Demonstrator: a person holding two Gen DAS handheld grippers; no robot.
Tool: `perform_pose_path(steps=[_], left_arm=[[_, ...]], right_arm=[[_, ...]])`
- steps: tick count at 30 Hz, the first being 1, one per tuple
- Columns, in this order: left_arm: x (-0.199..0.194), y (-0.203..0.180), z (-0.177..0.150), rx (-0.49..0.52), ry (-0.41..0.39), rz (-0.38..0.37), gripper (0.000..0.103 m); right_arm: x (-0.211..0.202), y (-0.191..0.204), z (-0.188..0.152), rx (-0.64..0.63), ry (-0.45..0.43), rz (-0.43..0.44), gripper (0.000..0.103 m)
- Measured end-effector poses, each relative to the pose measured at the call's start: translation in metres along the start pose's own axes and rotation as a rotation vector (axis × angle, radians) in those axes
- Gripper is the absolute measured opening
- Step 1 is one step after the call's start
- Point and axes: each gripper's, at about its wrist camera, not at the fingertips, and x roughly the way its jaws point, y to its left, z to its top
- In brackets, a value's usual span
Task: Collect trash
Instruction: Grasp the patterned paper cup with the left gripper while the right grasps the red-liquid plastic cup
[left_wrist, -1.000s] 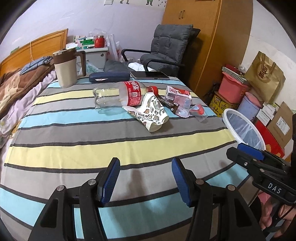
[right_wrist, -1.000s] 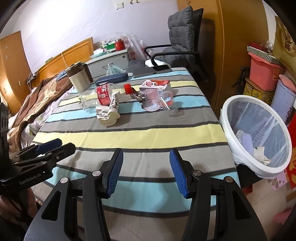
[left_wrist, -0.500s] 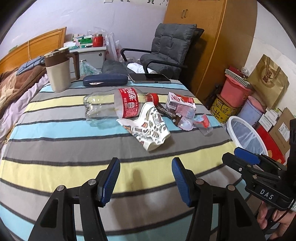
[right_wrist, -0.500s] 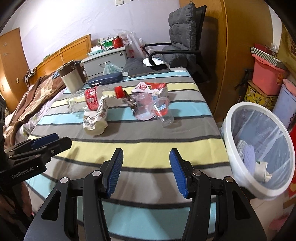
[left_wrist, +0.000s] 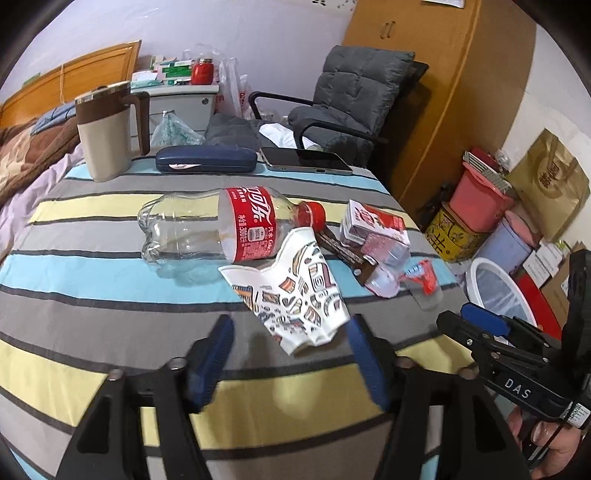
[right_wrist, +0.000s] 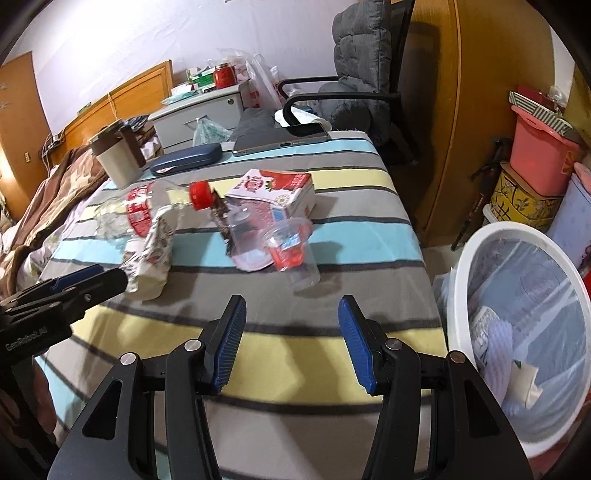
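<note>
Closer than a second ago: crushed paper cup (left_wrist: 295, 291), centre frame on striped tablecloth (left_wrist: 92, 332), beside empty cola bottle (left_wrist: 221, 229). Left gripper (left_wrist: 288, 354) jaws opening, nothing grasped; right gripper (right_wrist: 291, 339) parted, empty. White waste bin (right_wrist: 480, 295) at right.

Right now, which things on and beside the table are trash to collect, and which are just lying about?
Job:
bottle
paper cup
milk carton
plastic cup
wrapper
bin, where trash already lies

Lying about:
mug
glasses case
tablet
chair
paper bag
</note>
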Motion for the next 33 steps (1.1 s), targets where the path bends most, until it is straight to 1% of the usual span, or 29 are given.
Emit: perform_pose_path(steps=[2, 5, 11, 12, 13, 14, 15, 16, 17, 18, 28, 33], left_arm=[[0.005, 0.001, 0.002, -0.013, 0.004, -0.007, 0.074], [0.012, -0.001, 0.004, -0.021, 0.016, -0.011, 0.074], [0.031, -0.001, 0.008, -0.06, 0.059, 0.004, 0.074], [0.034, 0.0, 0.009, -0.071, 0.069, 0.002, 0.073], [0.036, 0.002, 0.009, -0.081, 0.077, -0.003, 0.07], [0.037, 0.003, 0.009, -0.081, 0.082, -0.004, 0.061], [0.037, 0.003, 0.008, -0.072, 0.083, 0.0, 0.057], [0.037, 0.002, 0.008, -0.067, 0.083, 0.004, 0.055], [0.037, 0.002, 0.008, -0.063, 0.085, 0.005, 0.051], [0.036, 0.001, 0.007, -0.06, 0.086, 0.0, 0.049], [0.018, -0.002, -0.011, -0.018, 0.082, -0.014, 0.048], [0.004, -0.017, -0.016, 0.02, 0.07, -0.039, 0.048]], right_arm=[[0.005, -0.003, 0.004, 0.003, 0.005, 0.005, 0.054], [0.012, -0.004, 0.01, 0.002, 0.012, 0.01, 0.054], [0.031, -0.004, 0.016, -0.001, 0.052, 0.019, 0.054], [0.033, -0.003, 0.016, -0.001, 0.056, 0.024, 0.049], [0.034, -0.002, 0.016, -0.005, 0.06, 0.027, 0.038], [0.034, -0.002, 0.016, -0.008, 0.063, 0.027, 0.035], [0.033, -0.001, 0.016, -0.011, 0.062, 0.027, 0.032], [0.032, 0.0, 0.016, -0.013, 0.057, 0.028, 0.031], [0.03, 0.0, 0.015, -0.013, 0.054, 0.03, 0.031], [0.029, -0.001, 0.015, -0.014, 0.053, 0.031, 0.031], [0.004, -0.002, -0.002, 0.019, 0.024, 0.024, 0.031], [-0.012, -0.008, -0.009, 0.044, 0.004, 0.008, 0.031]])
